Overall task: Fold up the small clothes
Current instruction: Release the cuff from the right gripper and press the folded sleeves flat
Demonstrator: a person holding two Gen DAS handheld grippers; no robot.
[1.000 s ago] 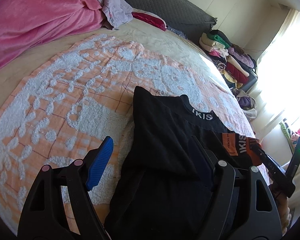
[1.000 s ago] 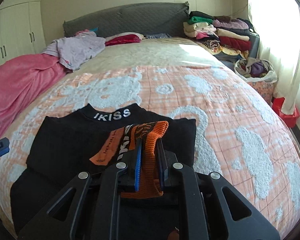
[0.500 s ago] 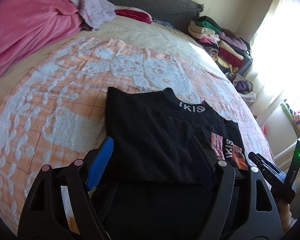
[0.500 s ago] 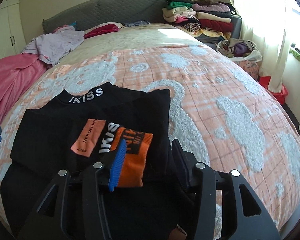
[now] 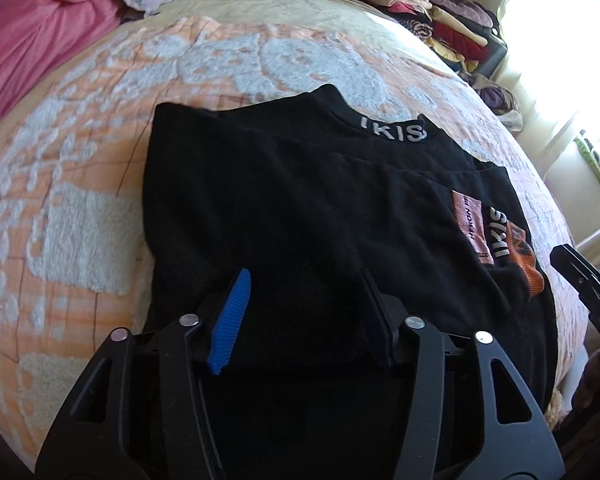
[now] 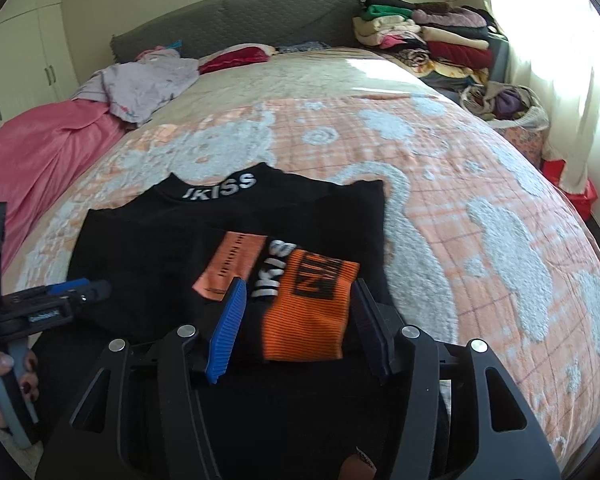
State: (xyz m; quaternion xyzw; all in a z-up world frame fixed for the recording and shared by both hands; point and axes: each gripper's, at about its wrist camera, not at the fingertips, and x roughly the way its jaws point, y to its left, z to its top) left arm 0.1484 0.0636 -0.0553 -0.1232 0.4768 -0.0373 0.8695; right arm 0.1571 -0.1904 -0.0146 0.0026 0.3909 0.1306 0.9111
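Note:
A black top point(image 5: 300, 208) with a white "IKISS" collar lies on the bed, both sleeves folded inward. It also shows in the right wrist view point(image 6: 148, 248). Its orange cuff point(image 6: 308, 312) rests on the chest, right of centre, and shows in the left wrist view point(image 5: 520, 256). My left gripper point(image 5: 304, 312) is open and empty, low over the folded left sleeve. My right gripper point(image 6: 296, 320) is open, its fingers straddling the orange cuff without gripping it. The left gripper point(image 6: 72, 292) shows at the left edge of the right wrist view.
The peach and white patterned blanket point(image 6: 460, 184) covers the bed. A pink cover point(image 6: 28, 152) and a lilac garment point(image 6: 140, 84) lie far left. A stack of folded clothes point(image 6: 428, 40) and a basket point(image 6: 508, 104) stand at the far right by the window.
My right gripper has opened and let go of the orange cuff, which now lies flat on the top. My left gripper has moved right over the folded sleeve, still open.

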